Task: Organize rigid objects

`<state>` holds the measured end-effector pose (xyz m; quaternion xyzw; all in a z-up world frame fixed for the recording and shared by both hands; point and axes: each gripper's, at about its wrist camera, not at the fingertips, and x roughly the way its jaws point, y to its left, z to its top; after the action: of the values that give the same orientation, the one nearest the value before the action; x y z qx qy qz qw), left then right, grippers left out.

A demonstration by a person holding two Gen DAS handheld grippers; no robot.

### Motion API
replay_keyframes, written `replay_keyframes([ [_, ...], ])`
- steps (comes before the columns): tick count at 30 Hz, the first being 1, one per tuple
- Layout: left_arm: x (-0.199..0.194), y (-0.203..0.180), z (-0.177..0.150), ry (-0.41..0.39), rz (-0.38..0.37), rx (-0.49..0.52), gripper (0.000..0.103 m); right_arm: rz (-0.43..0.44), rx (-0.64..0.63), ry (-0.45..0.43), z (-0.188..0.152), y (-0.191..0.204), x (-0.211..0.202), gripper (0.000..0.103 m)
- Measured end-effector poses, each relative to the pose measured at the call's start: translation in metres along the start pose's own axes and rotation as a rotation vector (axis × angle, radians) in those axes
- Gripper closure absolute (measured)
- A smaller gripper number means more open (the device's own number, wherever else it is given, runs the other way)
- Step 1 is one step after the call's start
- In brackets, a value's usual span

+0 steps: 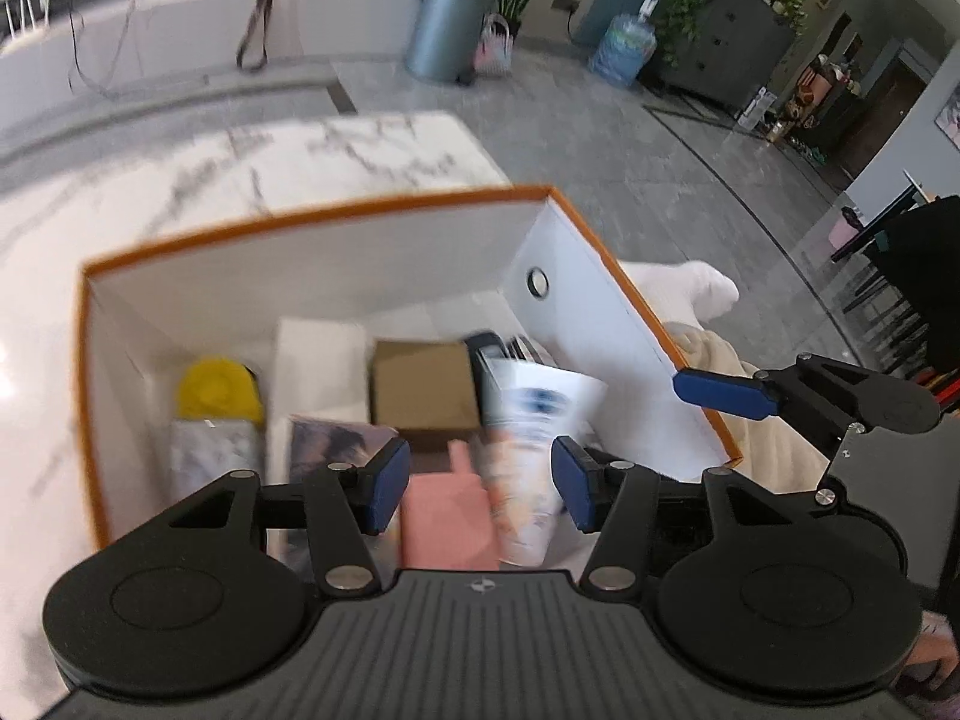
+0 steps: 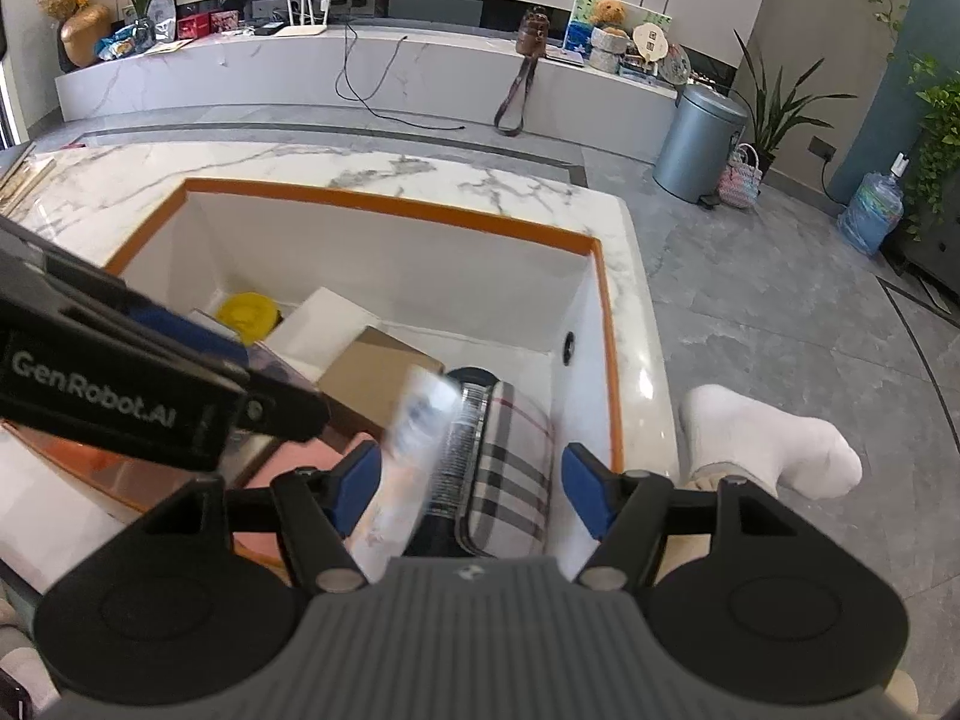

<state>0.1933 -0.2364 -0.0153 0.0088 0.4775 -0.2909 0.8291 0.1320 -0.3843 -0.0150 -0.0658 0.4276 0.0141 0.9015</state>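
Hovering over the orange-rimmed box [image 2: 396, 207], left tool [image 1: 480, 489] and right tool [image 2: 474, 489]; both spread, pinching nothing

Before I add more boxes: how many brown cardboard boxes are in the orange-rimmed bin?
1. The brown cardboard box lies mid-bin, between the white box and the tube. Others may be hidden underneath.

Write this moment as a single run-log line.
left gripper: open, empty | right gripper: open, empty | white tube: blurred, in orange-rimmed white box | plaid case: in box
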Motion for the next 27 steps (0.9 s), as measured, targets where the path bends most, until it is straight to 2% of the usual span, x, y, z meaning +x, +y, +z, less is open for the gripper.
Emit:
replay_keyframes([
  [14, -0.077, 0.022, -0.022, -0.222, 0.156, 0.051, 0.041, 0.070, -0.021, -0.062, 0.011, 0.039, -0.037, 0.029],
  [21, -0.104, 0.041, -0.044, -0.275, 0.218, 0.046, 0.041, 0.102, -0.033, -0.093, 0.012, 0.067, -0.055, 0.028],
  [27, -0.119, 0.057, -0.066, -0.304, 0.316, 0.045, 0.041, 0.120, -0.025, -0.112, 0.008, 0.090, -0.066, 0.025],
])
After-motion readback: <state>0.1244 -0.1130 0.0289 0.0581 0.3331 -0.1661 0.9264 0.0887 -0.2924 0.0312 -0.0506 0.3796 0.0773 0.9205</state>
